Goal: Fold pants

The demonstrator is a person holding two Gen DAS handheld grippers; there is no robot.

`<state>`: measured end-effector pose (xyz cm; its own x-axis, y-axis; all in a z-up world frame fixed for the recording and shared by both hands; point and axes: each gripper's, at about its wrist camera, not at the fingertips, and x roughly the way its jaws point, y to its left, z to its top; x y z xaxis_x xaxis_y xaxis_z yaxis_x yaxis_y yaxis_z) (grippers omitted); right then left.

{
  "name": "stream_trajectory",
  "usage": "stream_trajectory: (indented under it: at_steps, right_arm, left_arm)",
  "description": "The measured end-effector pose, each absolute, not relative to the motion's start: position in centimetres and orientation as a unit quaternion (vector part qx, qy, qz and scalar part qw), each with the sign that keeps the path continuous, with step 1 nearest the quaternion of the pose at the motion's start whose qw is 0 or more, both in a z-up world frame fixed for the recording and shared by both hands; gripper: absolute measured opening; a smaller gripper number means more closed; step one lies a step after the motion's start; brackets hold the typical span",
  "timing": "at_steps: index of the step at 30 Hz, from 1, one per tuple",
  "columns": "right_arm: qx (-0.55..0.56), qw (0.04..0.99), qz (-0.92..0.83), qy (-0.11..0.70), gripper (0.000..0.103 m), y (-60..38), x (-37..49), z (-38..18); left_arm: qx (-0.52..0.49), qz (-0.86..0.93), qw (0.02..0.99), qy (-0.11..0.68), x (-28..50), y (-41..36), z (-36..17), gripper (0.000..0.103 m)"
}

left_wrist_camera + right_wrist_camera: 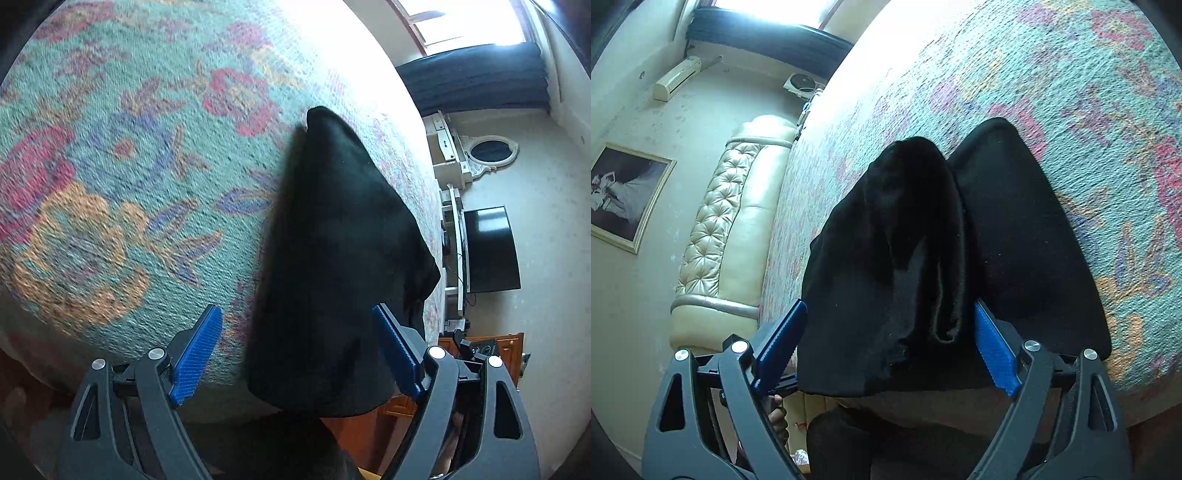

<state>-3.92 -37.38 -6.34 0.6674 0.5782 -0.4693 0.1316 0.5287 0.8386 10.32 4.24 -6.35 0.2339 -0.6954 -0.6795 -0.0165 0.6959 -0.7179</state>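
Black pants (pixel 332 266) lie on a bed with a floral teal cover (pixel 122 158), their near end hanging over the bed's front edge. In the right wrist view the pants (pixel 894 266) show as two parts side by side, the left one bunched on top. My left gripper (pixel 297 334) is open, its blue pads (pixel 195 358) wide apart on either side of the pants' near end. My right gripper (pixel 888 330) is open too, its blue pads (pixel 993 350) straddling the pants' near edge. Neither gripper holds the cloth.
A cream tufted headboard (pixel 713 229) borders the bed in the right wrist view, with a framed picture (pixel 624 195) on the wall. In the left wrist view a dark TV (pixel 487 251) and a wooden cabinet (pixel 480 354) stand past the bed's edge.
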Motion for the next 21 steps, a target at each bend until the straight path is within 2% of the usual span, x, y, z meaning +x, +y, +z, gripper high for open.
stream_trajectory:
  at_steps: [3,4,6,8,9,13,21]
  right_arm:
    - [0.440,0.792,0.147,0.396,0.087,-36.3,-3.3,-6.1]
    - [0.431,0.795,0.144,0.403,0.080,-36.0,-3.1,-6.2]
    - [0.413,0.795,0.138,0.423,0.062,-35.2,-2.4,-6.6]
    - [0.399,0.795,0.130,0.438,0.030,-34.8,-1.8,-7.2]
    - [0.398,0.794,0.127,0.442,0.023,-34.7,-1.6,-7.5]
    - [0.398,0.797,0.128,0.435,0.017,-34.7,-1.7,-7.1]
    - [0.370,0.827,0.130,0.402,0.015,-35.9,-3.2,-3.1]
  left_arm:
    - [-0.305,-0.232,0.724,0.573,9.9,4.1,-6.7,0.086]
    - [-0.306,-0.230,0.726,0.572,9.9,4.1,-6.8,0.086]
    - [-0.309,-0.228,0.725,0.571,9.5,3.7,-5.5,0.087]
    - [-0.319,-0.226,0.722,0.571,9.6,3.2,-5.6,0.087]
    - [-0.321,-0.225,0.721,0.572,9.5,3.2,-5.6,0.087]
    - [-0.314,-0.226,0.720,0.576,9.7,2.3,-5.3,0.087]
    - [-0.293,-0.246,0.732,0.564,10.1,0.7,-4.4,0.087]
